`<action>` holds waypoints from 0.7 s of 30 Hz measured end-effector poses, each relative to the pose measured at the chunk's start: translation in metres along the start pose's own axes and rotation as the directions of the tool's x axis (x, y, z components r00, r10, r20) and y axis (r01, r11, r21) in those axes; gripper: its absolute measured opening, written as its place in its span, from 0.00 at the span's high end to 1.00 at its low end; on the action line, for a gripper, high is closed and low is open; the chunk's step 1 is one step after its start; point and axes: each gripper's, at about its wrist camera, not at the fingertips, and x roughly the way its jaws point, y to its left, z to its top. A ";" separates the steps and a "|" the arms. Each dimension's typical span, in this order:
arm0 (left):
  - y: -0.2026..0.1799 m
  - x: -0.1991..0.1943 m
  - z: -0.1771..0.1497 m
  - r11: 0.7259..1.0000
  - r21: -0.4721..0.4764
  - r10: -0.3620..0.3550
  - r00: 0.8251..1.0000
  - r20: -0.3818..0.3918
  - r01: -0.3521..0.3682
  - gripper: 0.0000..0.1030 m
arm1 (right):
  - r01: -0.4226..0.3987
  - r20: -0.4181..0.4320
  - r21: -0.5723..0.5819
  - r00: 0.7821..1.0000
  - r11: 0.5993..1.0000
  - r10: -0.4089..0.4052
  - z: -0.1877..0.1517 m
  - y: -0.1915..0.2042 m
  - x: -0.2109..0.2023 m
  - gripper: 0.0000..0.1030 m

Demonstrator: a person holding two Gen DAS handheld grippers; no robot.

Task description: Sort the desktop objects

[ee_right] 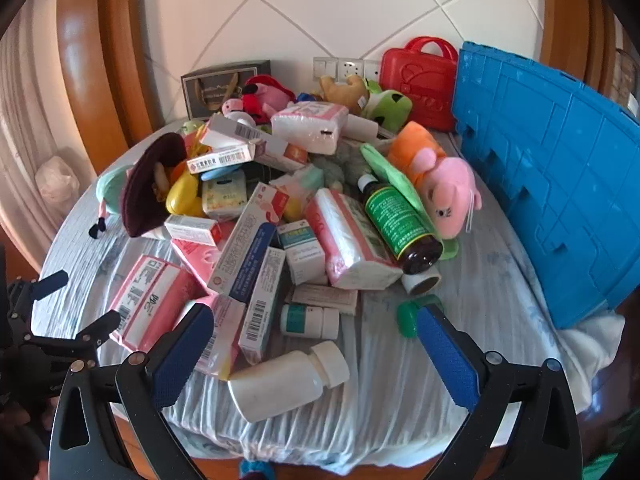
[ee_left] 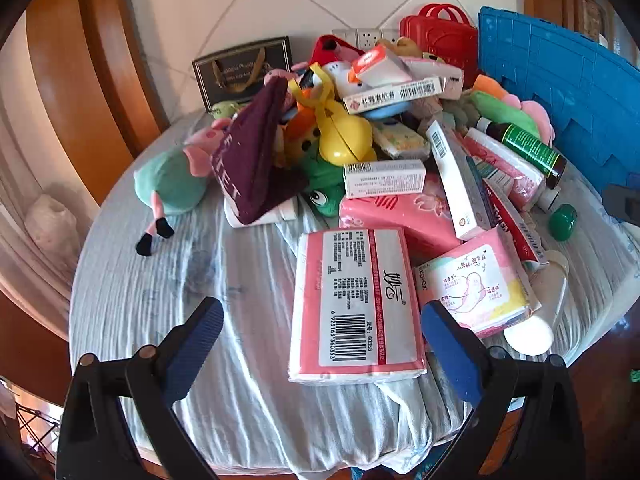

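Observation:
A heap of plush toys, medicine boxes, tissue packs and bottles lies on a round table with a pale cloth [ee_left: 160,300]. My left gripper [ee_left: 322,322] is open and empty, its jaws either side of the near end of a pink tissue pack [ee_left: 356,304]. My right gripper [ee_right: 314,330] is open and empty above a white pill bottle [ee_right: 288,380] lying on its side. The left gripper also shows at the left edge of the right wrist view [ee_right: 76,304]. A brown bottle with a green label [ee_right: 400,224] lies beside a pink pig plush [ee_right: 448,196].
A blue plastic crate [ee_right: 560,184] stands at the table's right side. A red toy case [ee_right: 420,80] and a dark gift bag [ee_right: 224,84] stand against the tiled wall. A green cap [ee_right: 408,316] lies near my right finger. A maroon pouch [ee_left: 256,156] leans on the heap.

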 end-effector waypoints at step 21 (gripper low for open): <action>0.000 0.060 -0.004 0.998 -0.032 -0.058 0.991 -0.121 0.055 0.02 | -0.069 -0.058 -0.122 0.996 0.990 0.063 0.028 0.012 0.040 0.00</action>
